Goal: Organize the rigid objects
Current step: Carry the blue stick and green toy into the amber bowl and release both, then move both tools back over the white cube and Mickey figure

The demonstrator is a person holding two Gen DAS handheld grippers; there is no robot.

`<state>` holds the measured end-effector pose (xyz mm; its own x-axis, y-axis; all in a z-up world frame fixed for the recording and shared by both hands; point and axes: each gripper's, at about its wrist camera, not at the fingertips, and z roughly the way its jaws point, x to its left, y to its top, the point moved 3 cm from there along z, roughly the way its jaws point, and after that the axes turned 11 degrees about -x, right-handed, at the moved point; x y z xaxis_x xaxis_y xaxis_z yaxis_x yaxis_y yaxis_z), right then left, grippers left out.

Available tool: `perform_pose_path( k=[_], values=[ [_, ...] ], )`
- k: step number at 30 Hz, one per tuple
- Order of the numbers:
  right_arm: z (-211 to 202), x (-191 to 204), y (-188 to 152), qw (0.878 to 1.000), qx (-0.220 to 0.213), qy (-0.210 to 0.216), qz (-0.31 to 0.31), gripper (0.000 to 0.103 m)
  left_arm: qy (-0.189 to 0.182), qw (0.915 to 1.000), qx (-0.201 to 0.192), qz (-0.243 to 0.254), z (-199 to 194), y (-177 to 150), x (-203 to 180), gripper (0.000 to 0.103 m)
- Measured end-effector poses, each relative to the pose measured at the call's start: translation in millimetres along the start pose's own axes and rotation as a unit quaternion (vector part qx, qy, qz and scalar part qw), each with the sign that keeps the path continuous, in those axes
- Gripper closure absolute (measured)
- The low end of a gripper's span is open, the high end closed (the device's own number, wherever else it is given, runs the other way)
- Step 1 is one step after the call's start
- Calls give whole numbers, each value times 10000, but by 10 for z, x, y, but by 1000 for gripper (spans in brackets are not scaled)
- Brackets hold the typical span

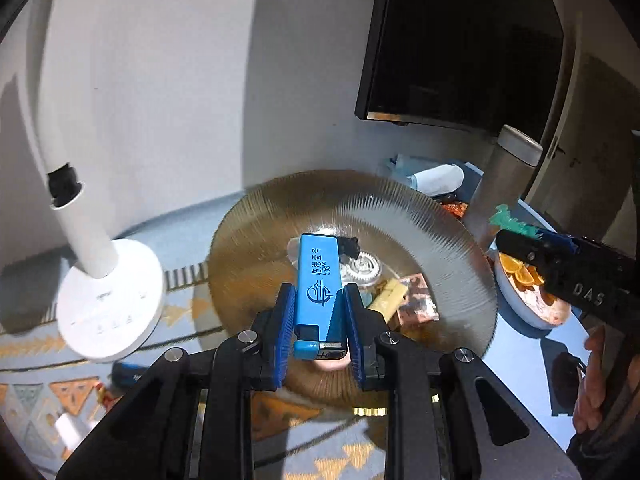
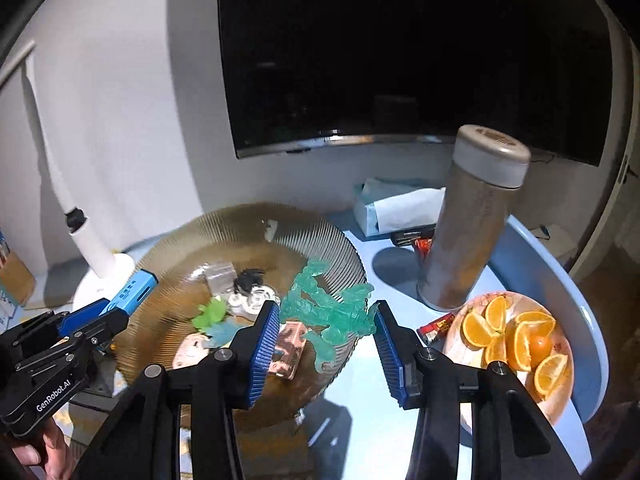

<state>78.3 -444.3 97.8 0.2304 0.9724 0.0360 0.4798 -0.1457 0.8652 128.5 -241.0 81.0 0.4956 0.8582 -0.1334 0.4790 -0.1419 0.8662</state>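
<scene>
My left gripper is shut on a blue lighter, which stands upright between the blue pads above a ribbed amber glass plate. The right wrist view shows this gripper and the lighter at the plate's left rim. My right gripper is shut on a translucent teal toy figure over the right side of the plate. From the left wrist view it reaches in from the right, with the teal figure at its tip. Several small items lie on the plate, among them a white gear piece and a pink card.
A white lamp base stands left of the plate. A steel thermos, a tissue pack, red batteries and a dish of orange slices sit to the right. A dark screen hangs behind the table.
</scene>
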Motion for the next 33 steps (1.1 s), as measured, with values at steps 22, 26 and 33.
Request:
perform_pose_path(
  k=[22, 26, 33],
  values=[
    [-1055, 729, -57, 9863, -295, 1570, 423, 25, 509, 9863, -1224, -982, -2161, 116, 1282, 1],
    [-1251, 1066, -209, 9789, -254, 1985, 409, 18, 635, 9841, -1191, -1152, -2453, -101, 1552, 1],
    [-1107, 1606, -697, 9659, 499, 2473, 574, 18, 866, 9866, -468, -1303, -2328, -777, 1912, 1]
  ],
)
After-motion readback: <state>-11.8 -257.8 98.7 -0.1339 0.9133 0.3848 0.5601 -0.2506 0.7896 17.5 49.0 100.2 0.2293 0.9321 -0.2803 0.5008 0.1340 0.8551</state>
